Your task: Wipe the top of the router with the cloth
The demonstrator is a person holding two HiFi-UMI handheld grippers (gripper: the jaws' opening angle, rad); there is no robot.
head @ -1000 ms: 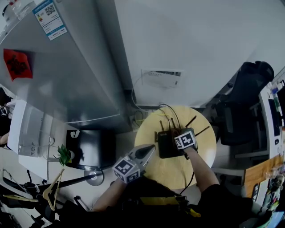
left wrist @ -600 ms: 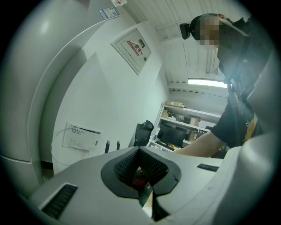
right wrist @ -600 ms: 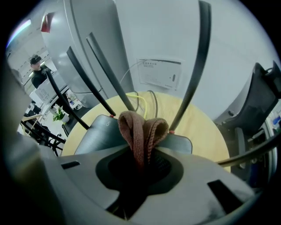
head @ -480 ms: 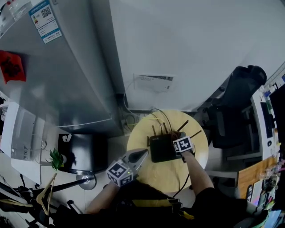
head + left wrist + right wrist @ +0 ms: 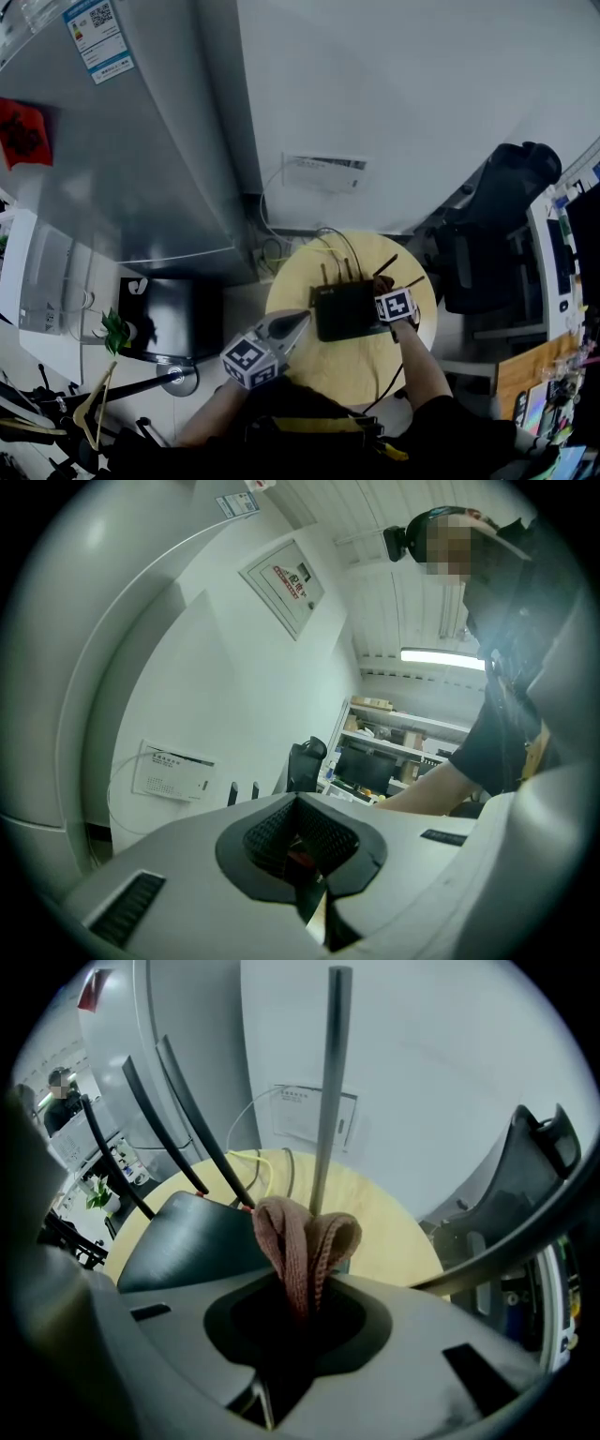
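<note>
A black router (image 5: 343,310) with several thin antennas lies on the round yellow table (image 5: 352,366). My right gripper (image 5: 382,289) sits at the router's right edge, shut on a folded brownish-pink cloth (image 5: 305,1237). In the right gripper view the cloth sticks out of the jaws next to an upright grey antenna (image 5: 328,1091), above the router's dark top (image 5: 187,1237). My left gripper (image 5: 298,322) hovers over the table's left rim, apart from the router, jaws shut with nothing held. In the left gripper view the left gripper (image 5: 302,808) points up toward the wall.
A black office chair (image 5: 497,230) stands right of the table. A white wall box (image 5: 323,173) with cables (image 5: 281,248) is behind it. A large grey cabinet (image 5: 131,141) fills the left, with a black box (image 5: 173,314) on the floor.
My right gripper with the cloth has slid a little to the right, to the router's right edge. The left gripper has kept its place by the table's left rim.
</note>
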